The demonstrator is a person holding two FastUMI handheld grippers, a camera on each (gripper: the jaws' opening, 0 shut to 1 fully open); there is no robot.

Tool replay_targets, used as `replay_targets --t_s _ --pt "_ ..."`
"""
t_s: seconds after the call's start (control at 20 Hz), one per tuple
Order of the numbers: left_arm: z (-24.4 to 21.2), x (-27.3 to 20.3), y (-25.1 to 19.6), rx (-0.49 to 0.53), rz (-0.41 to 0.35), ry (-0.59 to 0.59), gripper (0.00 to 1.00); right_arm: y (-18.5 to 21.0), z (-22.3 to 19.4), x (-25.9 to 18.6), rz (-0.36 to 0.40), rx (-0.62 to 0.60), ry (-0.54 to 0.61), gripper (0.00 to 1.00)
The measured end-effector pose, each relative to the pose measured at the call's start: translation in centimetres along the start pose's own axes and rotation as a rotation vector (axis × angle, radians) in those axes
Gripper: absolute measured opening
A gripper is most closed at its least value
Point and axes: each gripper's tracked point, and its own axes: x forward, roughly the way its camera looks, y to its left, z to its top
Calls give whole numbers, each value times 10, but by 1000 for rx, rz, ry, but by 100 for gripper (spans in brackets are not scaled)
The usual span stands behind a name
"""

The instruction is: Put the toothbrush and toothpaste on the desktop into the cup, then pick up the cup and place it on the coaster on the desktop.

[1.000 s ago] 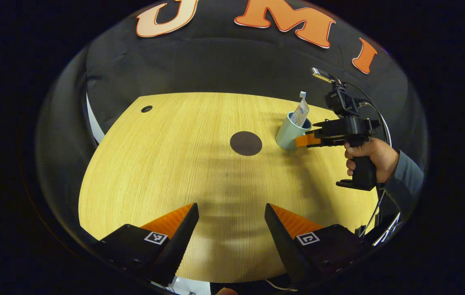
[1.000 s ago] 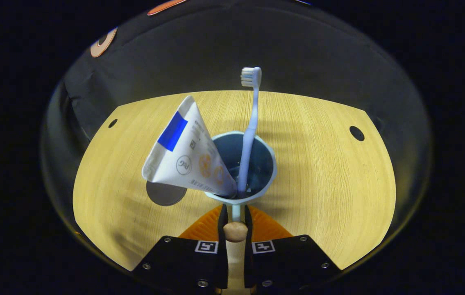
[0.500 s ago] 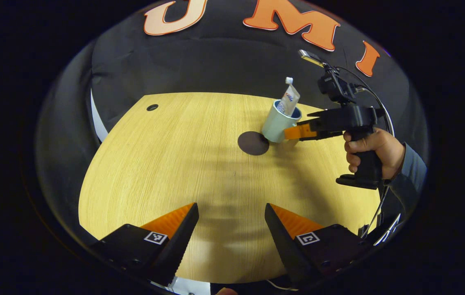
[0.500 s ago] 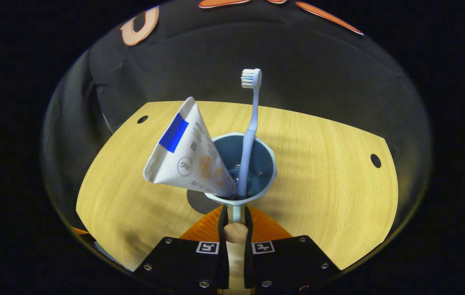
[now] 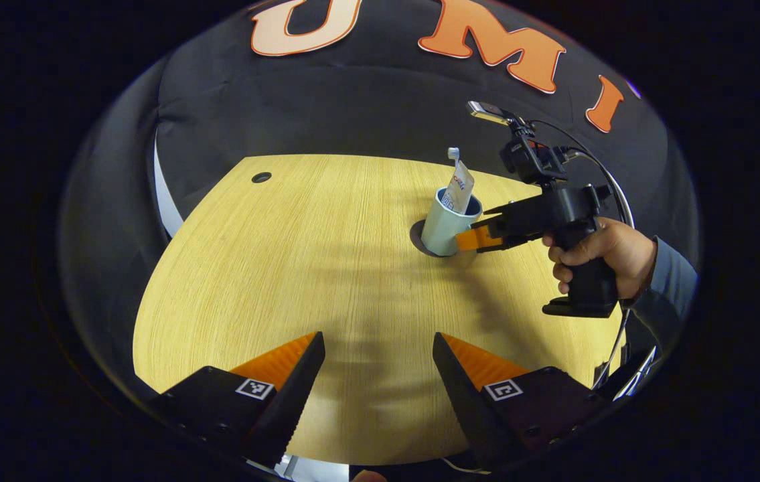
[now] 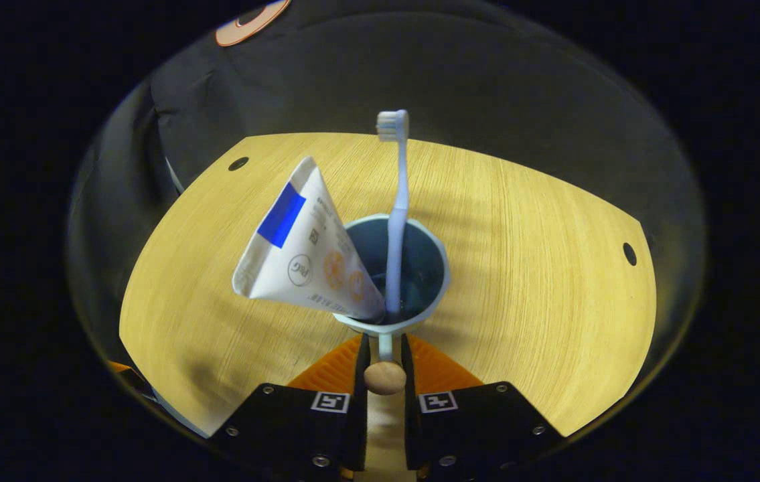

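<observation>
my right tool (image 6: 383, 348), clamped on the cup (image 5: 445, 224) handle, has carried it onto the coaster (image 5: 416, 237); left tool (image 5: 380, 381) wide; release remains.

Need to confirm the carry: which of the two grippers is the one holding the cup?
The right gripper, clamped on the cup's handle with toothbrush and toothpaste inside. The left gripper is open, holding nothing, over bare desktop.

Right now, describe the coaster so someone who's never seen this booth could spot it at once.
Start at the wooden desktop and find the pale blue cup toward its far right, held at its handle by the right gripper. The coaster is the flat dark round disc peeking out under the cup's base. It is the sole dark patch touching the cup.
</observation>
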Motion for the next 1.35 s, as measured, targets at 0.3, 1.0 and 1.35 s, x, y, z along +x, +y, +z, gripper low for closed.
replay_targets --t_s 0.3,1.0,1.35 --pt "33 12 -8 60 -62 -76 98 -5 29 -63 9 86 -224 89" --pt "148 -127 -76 138 34 -717 97 -89 -2 -304 -133 37 -731 97" --pt "110 -189 -103 117 103 -812 97 -104 -42 -381 -155 40 -917 97"
